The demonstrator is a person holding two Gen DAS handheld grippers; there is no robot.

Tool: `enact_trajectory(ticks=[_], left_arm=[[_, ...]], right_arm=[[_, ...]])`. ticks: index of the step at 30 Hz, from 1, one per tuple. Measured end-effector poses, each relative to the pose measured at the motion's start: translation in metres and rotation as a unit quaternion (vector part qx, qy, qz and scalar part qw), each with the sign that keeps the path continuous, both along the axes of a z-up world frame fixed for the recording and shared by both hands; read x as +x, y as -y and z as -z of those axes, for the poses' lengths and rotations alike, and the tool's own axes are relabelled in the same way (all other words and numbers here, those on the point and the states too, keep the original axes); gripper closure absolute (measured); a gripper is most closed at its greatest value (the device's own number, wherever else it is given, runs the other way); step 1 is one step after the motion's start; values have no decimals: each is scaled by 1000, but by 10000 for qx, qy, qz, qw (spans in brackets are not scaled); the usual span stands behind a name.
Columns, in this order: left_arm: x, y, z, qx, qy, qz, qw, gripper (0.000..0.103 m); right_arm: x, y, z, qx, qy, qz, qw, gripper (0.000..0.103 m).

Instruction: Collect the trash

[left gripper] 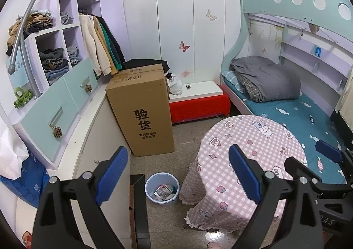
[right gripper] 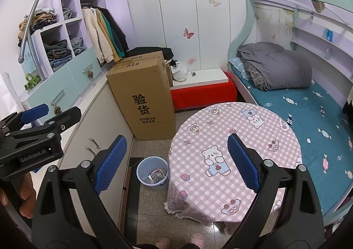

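A pale blue waste bin (left gripper: 162, 188) (right gripper: 152, 170) stands on the floor between the white cabinet and the round table, with crumpled printed wrappers (left gripper: 164, 192) (right gripper: 157, 176) lying inside it. My left gripper (left gripper: 178, 174) hangs open above the bin and the table's near edge, nothing between its blue pads. My right gripper (right gripper: 176, 160) is also open and empty, over the table's left side. The right gripper's tip (left gripper: 328, 153) shows at the right of the left wrist view. The left gripper (right gripper: 44, 114) shows at the left of the right wrist view, held by a hand (right gripper: 24, 198).
A round table with a pink checked cloth (left gripper: 249, 156) (right gripper: 233, 152) stands in front of the bed (right gripper: 308, 116). A tall cardboard box (left gripper: 141, 112) (right gripper: 141, 97) leans by the cabinet (right gripper: 103, 130). A red bench (right gripper: 203, 93) holds a white bag (right gripper: 179, 72). Slippered feet (right gripper: 196, 240) show below.
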State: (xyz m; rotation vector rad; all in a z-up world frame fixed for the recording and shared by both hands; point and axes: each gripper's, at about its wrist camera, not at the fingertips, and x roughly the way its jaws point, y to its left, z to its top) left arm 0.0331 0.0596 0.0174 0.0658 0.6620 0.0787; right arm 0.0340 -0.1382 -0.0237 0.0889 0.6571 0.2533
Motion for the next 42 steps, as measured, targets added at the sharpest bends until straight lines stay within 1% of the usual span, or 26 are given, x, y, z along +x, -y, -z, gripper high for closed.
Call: enact_trajectory(ticks=[20, 42], left_arm=[[13, -5, 2, -4, -32, -43, 10000, 12], [22, -9, 4, 14, -97, 28, 9999, 12]], right_arm=[[12, -7, 3, -3, -75, -47, 10000, 12], [13, -9, 3, -3, -94, -49, 9999, 12]])
